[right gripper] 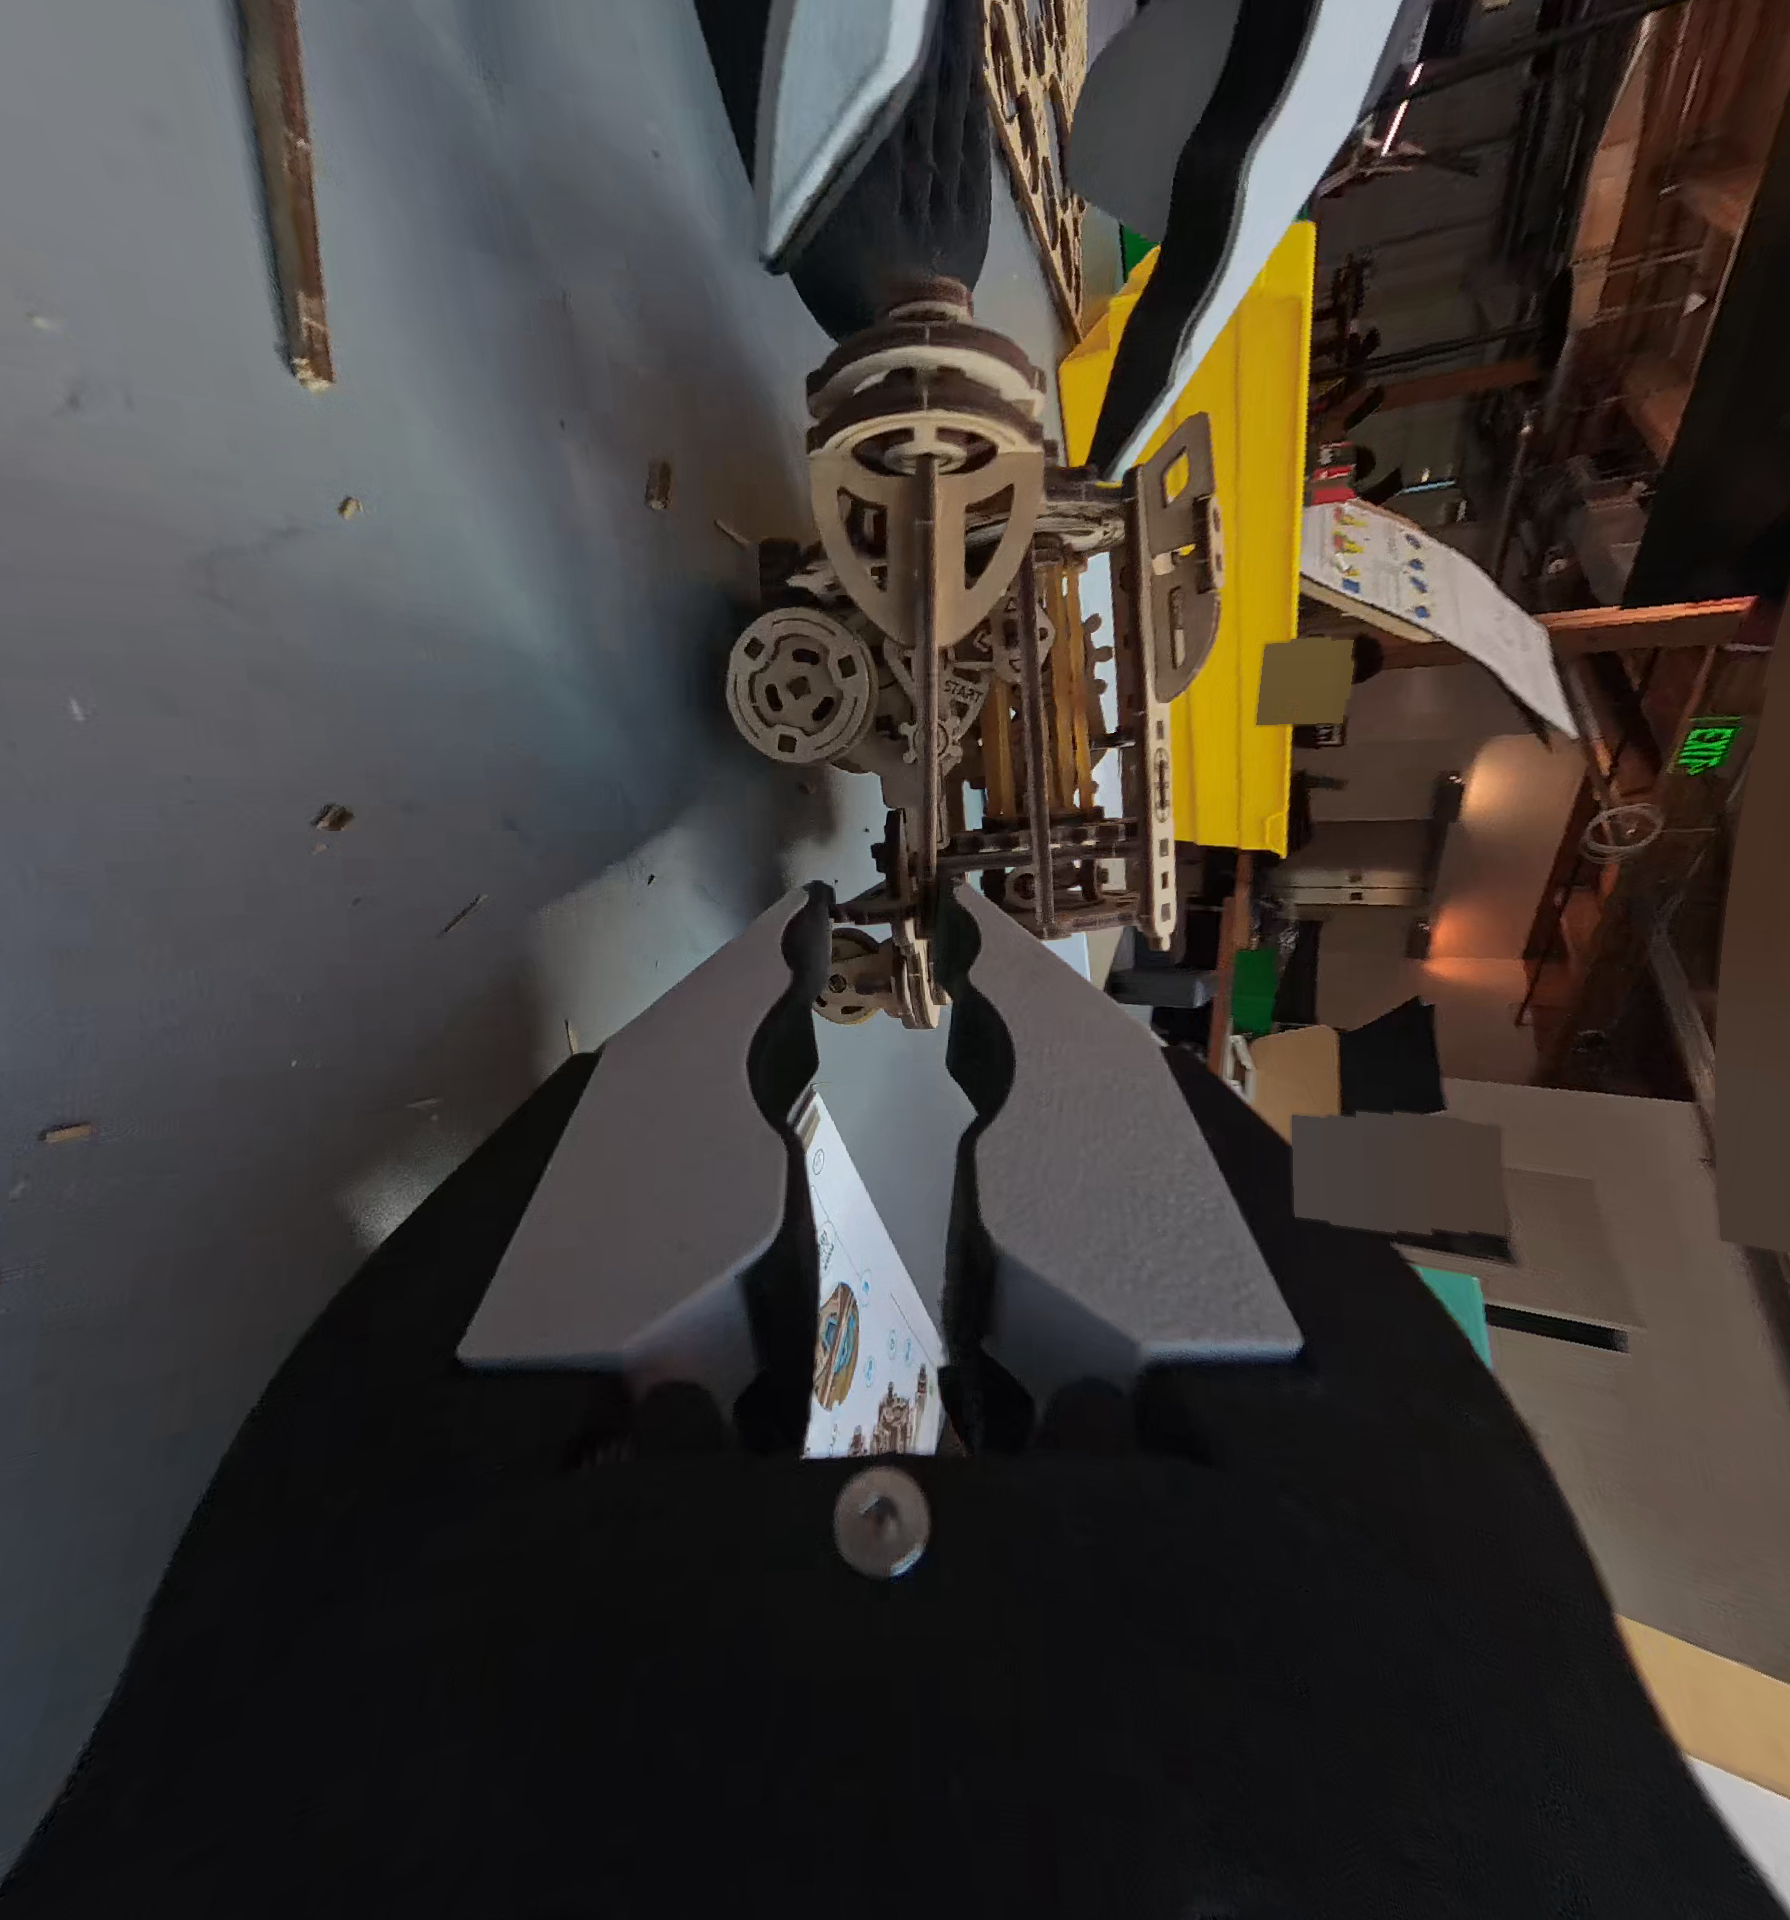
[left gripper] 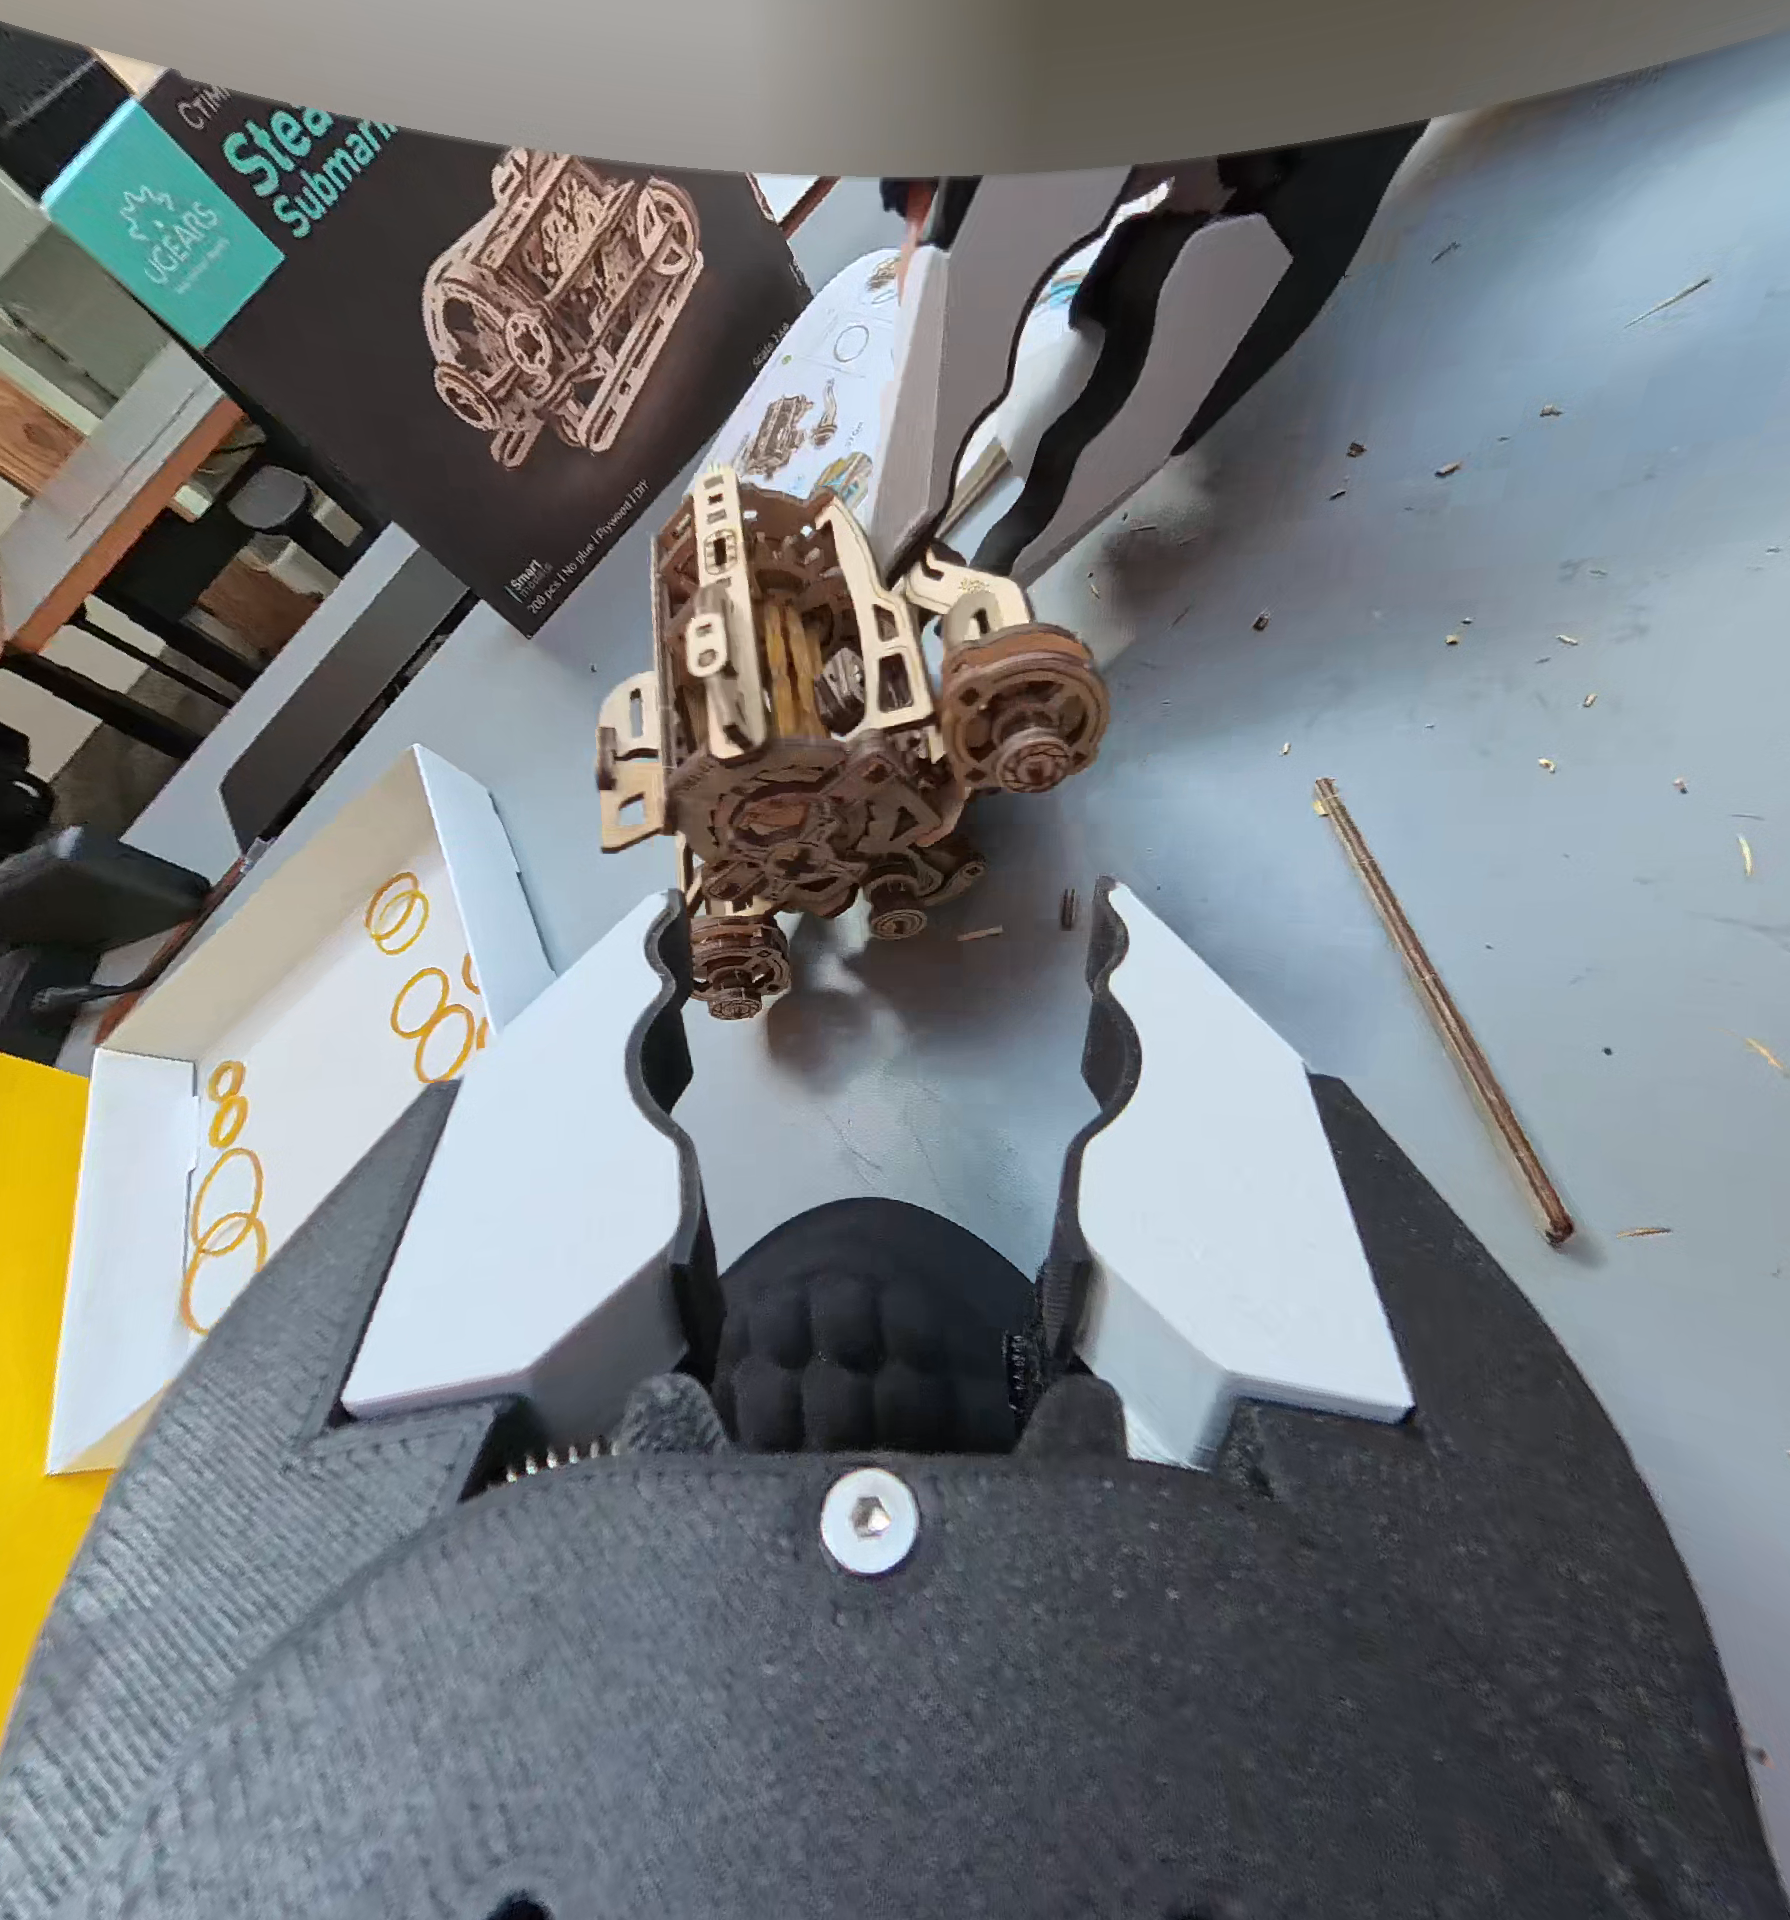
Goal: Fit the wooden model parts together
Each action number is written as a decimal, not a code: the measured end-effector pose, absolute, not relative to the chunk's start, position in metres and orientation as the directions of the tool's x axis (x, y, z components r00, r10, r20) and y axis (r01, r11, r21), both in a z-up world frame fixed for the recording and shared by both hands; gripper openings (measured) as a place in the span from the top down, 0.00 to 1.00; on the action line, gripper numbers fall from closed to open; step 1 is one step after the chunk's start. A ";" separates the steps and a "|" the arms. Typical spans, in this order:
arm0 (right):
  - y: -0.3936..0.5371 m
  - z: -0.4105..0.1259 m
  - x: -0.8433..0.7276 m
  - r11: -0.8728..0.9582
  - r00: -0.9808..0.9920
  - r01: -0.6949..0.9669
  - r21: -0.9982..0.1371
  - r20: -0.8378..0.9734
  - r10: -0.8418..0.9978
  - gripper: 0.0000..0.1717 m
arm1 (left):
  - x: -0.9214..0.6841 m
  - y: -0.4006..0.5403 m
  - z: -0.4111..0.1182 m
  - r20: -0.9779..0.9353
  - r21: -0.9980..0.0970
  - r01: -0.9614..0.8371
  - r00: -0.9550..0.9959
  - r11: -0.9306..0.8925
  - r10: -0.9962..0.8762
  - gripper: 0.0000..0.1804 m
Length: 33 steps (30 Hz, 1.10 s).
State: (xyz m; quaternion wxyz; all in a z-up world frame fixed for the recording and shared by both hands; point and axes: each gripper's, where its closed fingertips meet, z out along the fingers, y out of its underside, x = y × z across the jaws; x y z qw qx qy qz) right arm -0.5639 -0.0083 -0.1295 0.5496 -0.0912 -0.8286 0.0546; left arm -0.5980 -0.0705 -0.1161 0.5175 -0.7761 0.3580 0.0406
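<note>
The wooden model (left gripper: pixel 797 727), a part-built assembly of pale and dark laser-cut plywood with wheels, gears and yellow bands inside, hangs tilted above the grey worktop (left gripper: pixel 1493 727), casting a shadow below it. The right hand-held gripper (right gripper: pixel 883 914) holds it: its two fingers are drawn in narrow on a small wheeled bracket at the model's end, both pads pressed against the wood. The left hand-held gripper (left gripper: pixel 886 914) stands wide, nothing between its pads; one small dark wheel of the model lies just beside its left fingertip. Behind the model leans the dark kit box (left gripper: pixel 517 343), with an instruction sheet (left gripper: pixel 818 416) beside it. A white tray (left gripper: pixel 299 1039) of yellow rubber bands (left gripper: pixel 434 1008) sits to the left. A long wooden strip (left gripper: pixel 1442 1008) lies to the right among scattered chips.
</note>
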 end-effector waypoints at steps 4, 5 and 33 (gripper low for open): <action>-0.009 -0.124 -0.567 0.918 -0.497 0.181 -0.352 0.773 0.395 0.89 | -0.596 -0.070 -0.111 -0.420 -0.802 -0.561 0.774 -0.205 -0.473 0.60; -0.008 -0.122 -0.569 0.896 -0.521 0.214 -0.390 0.730 0.442 0.89 | -0.597 -0.069 -0.110 -0.401 -0.815 -0.539 0.790 -0.213 -0.463 0.61; 0.030 -0.097 -0.531 0.817 -0.338 0.312 -0.484 0.747 0.572 0.81 | -0.605 -0.026 -0.112 -0.215 -0.845 -0.486 0.691 -0.224 -0.690 0.53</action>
